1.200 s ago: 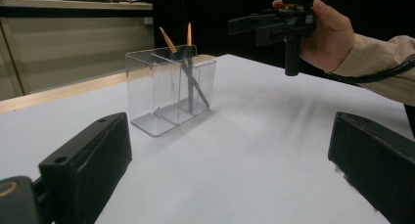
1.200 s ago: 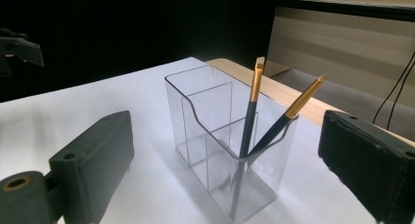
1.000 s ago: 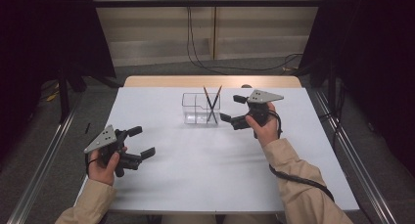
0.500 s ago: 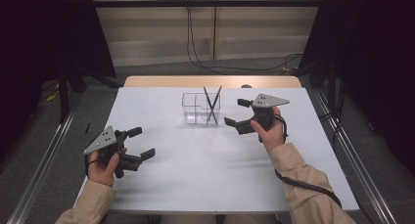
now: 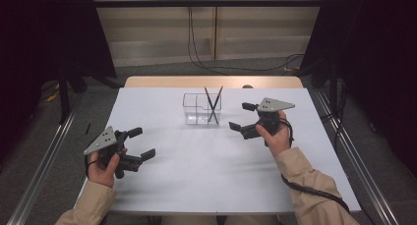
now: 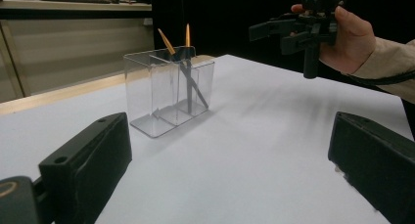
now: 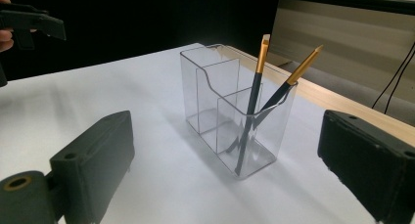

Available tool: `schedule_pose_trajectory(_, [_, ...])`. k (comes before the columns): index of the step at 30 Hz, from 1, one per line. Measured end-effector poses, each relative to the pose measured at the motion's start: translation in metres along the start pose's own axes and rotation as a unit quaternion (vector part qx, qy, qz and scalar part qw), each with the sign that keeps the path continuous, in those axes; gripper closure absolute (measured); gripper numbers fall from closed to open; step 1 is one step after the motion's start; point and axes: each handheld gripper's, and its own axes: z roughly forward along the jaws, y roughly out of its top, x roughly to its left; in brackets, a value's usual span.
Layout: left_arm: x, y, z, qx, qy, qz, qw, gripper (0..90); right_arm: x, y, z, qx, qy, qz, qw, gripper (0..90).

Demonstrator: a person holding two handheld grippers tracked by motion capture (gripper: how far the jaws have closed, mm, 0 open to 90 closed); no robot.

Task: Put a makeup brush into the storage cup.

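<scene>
Our left tool (image 5: 139, 144) gapes wide and empty, far from the work; ahead of our right tool (image 5: 238, 118), also wide open and empty, the clear organizer (image 7: 235, 111) holds two light, stiff, slippery brushes (image 7: 256, 87) — we'd pinch one by its gold upper end

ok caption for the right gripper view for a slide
Open right gripper faces a clear organizer holding two brushes.
</scene>
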Motion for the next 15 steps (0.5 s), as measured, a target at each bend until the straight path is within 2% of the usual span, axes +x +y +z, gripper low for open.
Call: schedule_pose_trajectory(15, [0.001,0.000,-0.001,0.000,0.003,0.003,1.0000,2.2,0.004,-0.007,-0.024,0.003,-0.006,-0.003,1.0000,6.2])
